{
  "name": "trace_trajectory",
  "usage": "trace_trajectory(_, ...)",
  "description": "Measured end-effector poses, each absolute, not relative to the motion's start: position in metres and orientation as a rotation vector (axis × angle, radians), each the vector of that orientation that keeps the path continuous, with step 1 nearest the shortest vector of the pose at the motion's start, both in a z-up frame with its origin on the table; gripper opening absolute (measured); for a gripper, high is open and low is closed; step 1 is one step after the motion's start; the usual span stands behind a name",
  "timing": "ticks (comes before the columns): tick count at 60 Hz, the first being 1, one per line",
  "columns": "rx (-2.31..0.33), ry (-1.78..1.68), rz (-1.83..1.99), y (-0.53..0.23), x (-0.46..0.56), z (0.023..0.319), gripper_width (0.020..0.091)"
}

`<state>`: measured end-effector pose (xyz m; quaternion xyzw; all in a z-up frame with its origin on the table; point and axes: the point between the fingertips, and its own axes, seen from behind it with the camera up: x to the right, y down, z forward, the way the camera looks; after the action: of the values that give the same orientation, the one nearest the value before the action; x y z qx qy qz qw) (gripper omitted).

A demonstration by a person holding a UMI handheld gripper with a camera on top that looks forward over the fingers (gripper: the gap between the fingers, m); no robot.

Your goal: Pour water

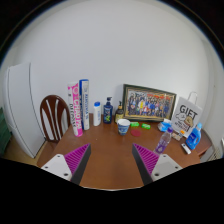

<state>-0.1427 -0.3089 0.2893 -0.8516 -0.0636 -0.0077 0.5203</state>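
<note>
Hovering with tongs (110, 162) spread apart and empty above the table (105, 150), lining up toward the cup (123, 126) and bottle (108, 111) ahead for pouring.

Tongs-mounted view, high, facing table (105, 150) toward wall (110, 50)

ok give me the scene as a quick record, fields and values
gripper: open, holding nothing, above the near table edge
table: wooden, against a white wall
cup: beyond the fingers, mid table
bottles: at the back, left of the framed photo
boxes: upright, left of the bottles
bag: white, far right
chair: left of the table
</note>
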Motion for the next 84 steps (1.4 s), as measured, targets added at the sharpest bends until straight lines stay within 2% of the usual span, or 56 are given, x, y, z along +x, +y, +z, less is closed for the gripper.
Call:
trace_trajectory(12,-2.053,-0.115,-0.038,-0.296,-0.078,0.265,0.0854)
trace_trajectory(26,-2.063,-0.053,-0.103,-0.267,0.049,0.195,0.0858)
trace_trajectory(38,-2.024,-0.003,-0.077,-0.199,0.132,0.141,0.0858)
trace_trajectory(54,-1.989,-0.007,-0.018,-0.101,0.162,0.083,0.0838)
trace_trajectory(57,-1.979,-0.019,-0.019,-0.090,0.162,0.078,0.0800)
trace_trajectory(59,-1.974,-0.033,-0.020,-0.085,0.160,0.074,0.0740)
trace_trajectory(64,-1.960,-0.030,-0.037,-0.075,0.163,0.071,0.0520)
trace_trajectory(69,-1.947,-0.043,-0.012,-0.072,0.162,0.072,0.0479)
trace_trajectory(74,-1.950,-0.041,0.003,-0.071,0.162,0.072,0.0380)
trace_trajectory(76,-1.955,-0.042,0.006,-0.071,0.162,0.072,0.0373)
trace_trajectory(77,-1.958,-0.043,0.007,-0.071,0.162,0.072,0.0342)
trace_trajectory(84,-1.972,-0.054,-0.047,-0.065,0.168,0.078,0.0340)
